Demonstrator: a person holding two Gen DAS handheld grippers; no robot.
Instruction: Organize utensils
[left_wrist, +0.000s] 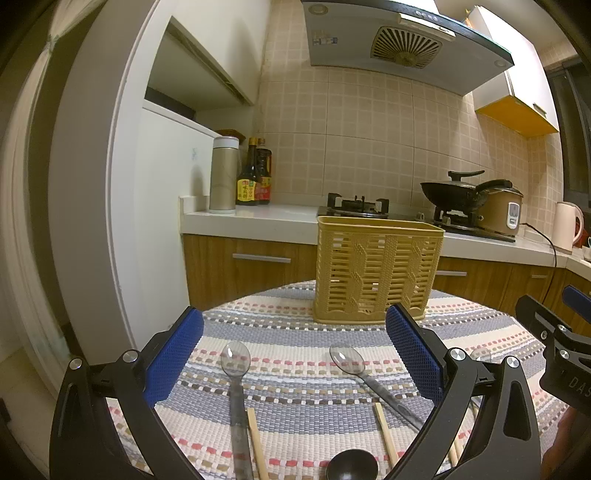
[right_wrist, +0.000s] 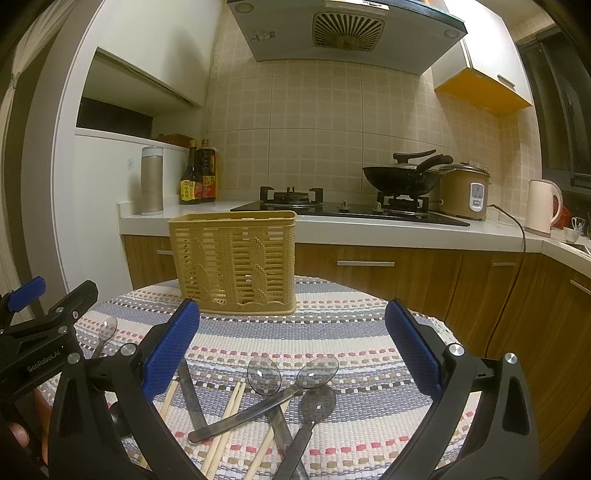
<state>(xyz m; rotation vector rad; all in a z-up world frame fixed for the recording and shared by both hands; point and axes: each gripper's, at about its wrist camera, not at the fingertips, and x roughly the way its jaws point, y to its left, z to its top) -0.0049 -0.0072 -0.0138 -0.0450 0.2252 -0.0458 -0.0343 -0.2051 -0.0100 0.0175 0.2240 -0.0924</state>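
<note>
A tan slotted utensil basket (left_wrist: 376, 273) stands upright at the far side of the round table; it also shows in the right wrist view (right_wrist: 234, 260). My left gripper (left_wrist: 293, 350) is open and empty above two clear plastic spoons (left_wrist: 236, 360) (left_wrist: 347, 358), wooden chopsticks (left_wrist: 384, 432) and a black spoon (left_wrist: 352, 465). My right gripper (right_wrist: 291, 347) is open and empty above a crossed pile of clear spoons (right_wrist: 264, 374), a grey spoon (right_wrist: 317, 402) and chopsticks (right_wrist: 227, 417). The left gripper's body (right_wrist: 40, 339) shows at the left of the right wrist view.
The table has a striped woven cloth (right_wrist: 332, 325). Behind it runs a counter with a gas hob (right_wrist: 347, 210), a wok (right_wrist: 402, 179), a rice cooker (right_wrist: 465, 192), a kettle (right_wrist: 541, 206), sauce bottles (right_wrist: 197, 173) and a flask (right_wrist: 151, 181).
</note>
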